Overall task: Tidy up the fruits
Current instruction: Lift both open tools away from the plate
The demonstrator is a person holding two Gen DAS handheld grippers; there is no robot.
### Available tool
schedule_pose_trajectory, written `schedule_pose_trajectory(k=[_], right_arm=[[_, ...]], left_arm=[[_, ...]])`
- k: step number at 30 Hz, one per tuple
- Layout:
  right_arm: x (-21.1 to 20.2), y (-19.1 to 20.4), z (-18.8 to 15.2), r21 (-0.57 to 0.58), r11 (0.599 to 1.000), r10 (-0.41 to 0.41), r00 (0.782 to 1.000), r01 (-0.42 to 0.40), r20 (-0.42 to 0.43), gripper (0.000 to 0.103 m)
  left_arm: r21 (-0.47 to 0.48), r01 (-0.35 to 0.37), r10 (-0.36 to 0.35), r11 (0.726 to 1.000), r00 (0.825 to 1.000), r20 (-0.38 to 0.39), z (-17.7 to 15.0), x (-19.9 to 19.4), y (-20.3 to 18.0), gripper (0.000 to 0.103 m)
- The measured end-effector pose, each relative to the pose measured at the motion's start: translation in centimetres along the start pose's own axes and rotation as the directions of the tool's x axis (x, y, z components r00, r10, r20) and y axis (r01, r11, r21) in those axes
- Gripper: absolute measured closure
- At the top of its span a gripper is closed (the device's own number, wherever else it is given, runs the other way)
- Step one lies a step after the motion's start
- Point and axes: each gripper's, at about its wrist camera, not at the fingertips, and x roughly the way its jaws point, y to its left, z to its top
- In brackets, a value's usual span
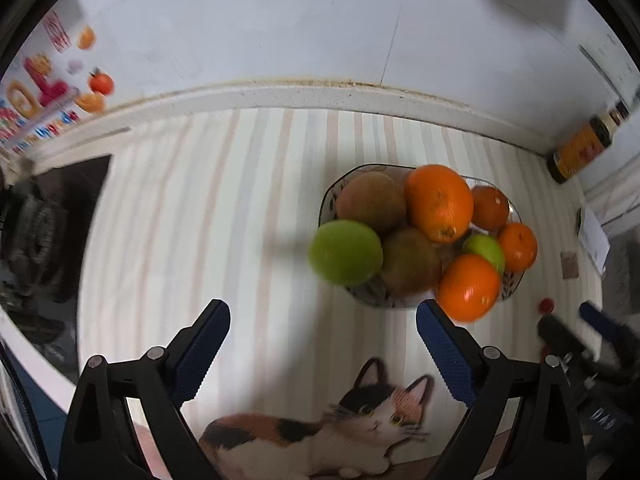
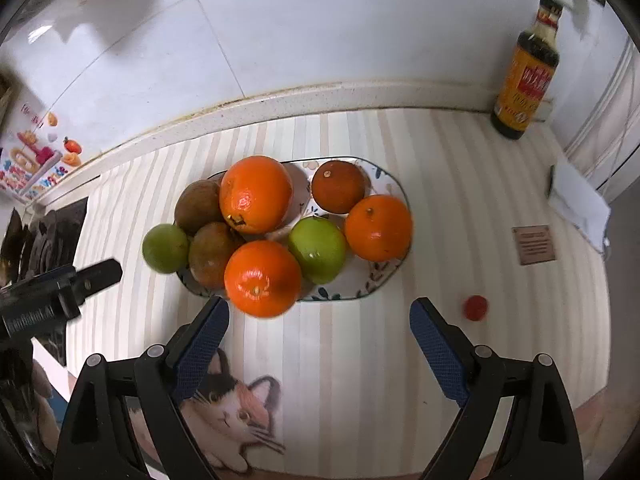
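Note:
A patterned oval plate (image 2: 376, 276) on the striped mat holds several oranges (image 2: 262, 278), two brown kiwis (image 2: 210, 254) and a green fruit (image 2: 318, 250). Another green fruit (image 2: 165, 248) lies at the plate's left edge, whether on the rim or on the mat I cannot tell. The plate (image 1: 370, 300) and that green fruit (image 1: 345, 252) also show in the left wrist view. My left gripper (image 1: 323, 346) is open and empty, short of the plate. My right gripper (image 2: 319, 344) is open and empty, just in front of the nearest orange.
A dark sauce bottle (image 2: 524, 76) stands at the back right by the tiled wall. A small red cap (image 2: 475, 307) and a brown card (image 2: 535, 245) lie right of the plate. A black stove (image 1: 44, 240) is on the left. A cat picture (image 2: 228, 408) marks the mat's near edge.

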Motion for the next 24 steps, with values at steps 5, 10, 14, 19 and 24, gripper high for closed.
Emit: schedule_pose_trajectory(k=[5,10,14,19,24], right_arm=[[-3.9,0.0,-1.3,-0.011,1.0,-0.019,0.999,0.02,0.042,0.009],[-9.1,0.2,-2.7,-0.031,0.999,-0.027,0.994,0.03,0.103,0.009],[-13.3,0.8,-3.9,-0.044,0.998,-0.027,0.988,0.034,0.154,0.009],[-18.3,1.4,-5.5,-0.058,0.997,-0.03,0.976,0.043,0.215,0.009],[-22.2,1.9,-6.7,-0.061,0.997,-0.021,0.968,0.037,0.25,0.009]], left_arm=[[0.025,-0.002,0.0,1.0,0.998,0.06,-2.1,-3.5,-1.2,0.007],[0.037,0.027,-0.032,0.999,0.99,0.136,-3.8,-8.3,-1.9,0.008],[0.054,0.032,-0.043,0.998,0.979,0.198,-5.2,-12.0,-2.5,0.008],[0.065,0.028,-0.044,0.998,0.964,0.262,-6.9,-16.1,-2.8,0.008],[0.07,0.03,-0.05,0.997,0.949,0.31,-8.2,-19.0,-2.9,0.007]])
